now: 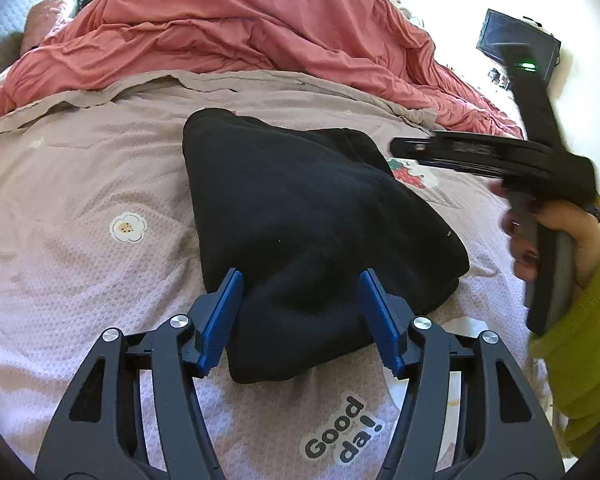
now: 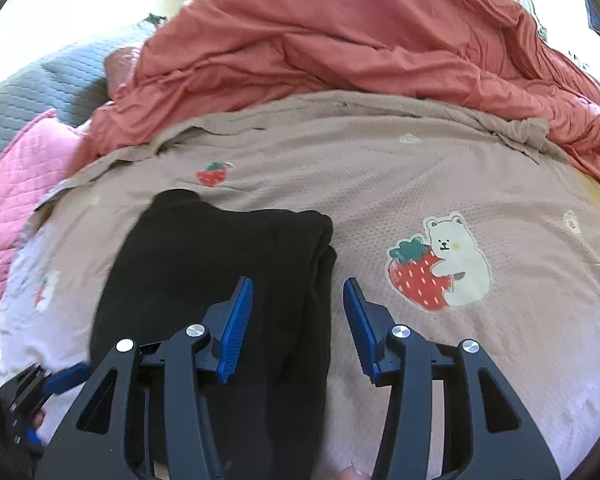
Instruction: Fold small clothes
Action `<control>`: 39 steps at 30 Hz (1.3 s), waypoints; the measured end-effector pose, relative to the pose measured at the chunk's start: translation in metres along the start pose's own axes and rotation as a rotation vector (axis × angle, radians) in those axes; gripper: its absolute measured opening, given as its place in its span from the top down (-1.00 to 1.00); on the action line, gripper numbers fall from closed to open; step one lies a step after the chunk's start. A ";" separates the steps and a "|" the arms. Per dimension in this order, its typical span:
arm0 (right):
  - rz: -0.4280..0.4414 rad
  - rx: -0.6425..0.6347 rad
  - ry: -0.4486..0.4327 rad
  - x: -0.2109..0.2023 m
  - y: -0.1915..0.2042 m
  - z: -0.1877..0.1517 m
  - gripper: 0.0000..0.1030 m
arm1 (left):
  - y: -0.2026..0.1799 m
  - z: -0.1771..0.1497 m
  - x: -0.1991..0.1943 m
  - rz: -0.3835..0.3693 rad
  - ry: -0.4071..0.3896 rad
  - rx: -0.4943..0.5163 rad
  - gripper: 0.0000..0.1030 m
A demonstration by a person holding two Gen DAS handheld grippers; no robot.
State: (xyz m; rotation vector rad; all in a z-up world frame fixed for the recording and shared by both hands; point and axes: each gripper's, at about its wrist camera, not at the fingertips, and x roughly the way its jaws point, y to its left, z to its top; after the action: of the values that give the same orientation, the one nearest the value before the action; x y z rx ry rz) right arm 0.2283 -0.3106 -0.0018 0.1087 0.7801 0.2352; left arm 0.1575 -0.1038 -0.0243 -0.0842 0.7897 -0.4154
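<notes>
Between the blue ribbed pads of the left gripper (image 1: 300,312): the near corner of a folded black fleece garment (image 1: 300,216), jaws spread wide, pads at the fabric's sides, whether touching cannot be told. From that corner, spreading toward 12 o'clock as a thick folded bundle on a mauve waffle-textured bedcover (image 1: 80,184) printed with flowers and a "Good da!" patch. At 2 o'clock, the right gripper (image 1: 404,148), seen side-on in a hand (image 1: 556,236) with a lime-green sleeve.

Under the right gripper (image 2: 298,312), jaws likewise wide apart and holding nothing: the garment's (image 2: 204,264) stacked right edge, left pad above black cloth, right pad above bare bedcover (image 2: 380,168). At 2 o'clock, a printed white bear hugging a strawberry (image 2: 440,264). At 12 o'clock, a rumpled coral-red quilt (image 2: 340,32).
</notes>
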 end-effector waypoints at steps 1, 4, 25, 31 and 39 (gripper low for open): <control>0.009 -0.006 -0.003 -0.005 0.002 -0.003 0.11 | 0.001 0.000 -0.001 0.000 0.001 -0.002 -0.04; 0.041 -0.034 -0.003 -0.022 0.008 -0.014 0.11 | 0.006 0.000 -0.002 0.000 0.004 -0.027 -0.04; 0.092 0.057 0.133 -0.010 0.008 -0.079 0.59 | 0.024 -0.003 -0.008 0.001 0.019 -0.106 -0.05; 0.083 0.052 0.136 -0.015 0.010 -0.079 0.54 | 0.019 -0.006 -0.013 0.000 0.010 -0.095 -0.07; 0.064 0.038 0.137 -0.023 0.012 -0.078 0.37 | 0.016 -0.010 -0.025 0.011 -0.005 -0.095 -0.17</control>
State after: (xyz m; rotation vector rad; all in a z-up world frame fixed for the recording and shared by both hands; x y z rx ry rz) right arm 0.1558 -0.3035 -0.0391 0.1551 0.9187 0.2906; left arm 0.1406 -0.0784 -0.0184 -0.1693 0.8050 -0.3668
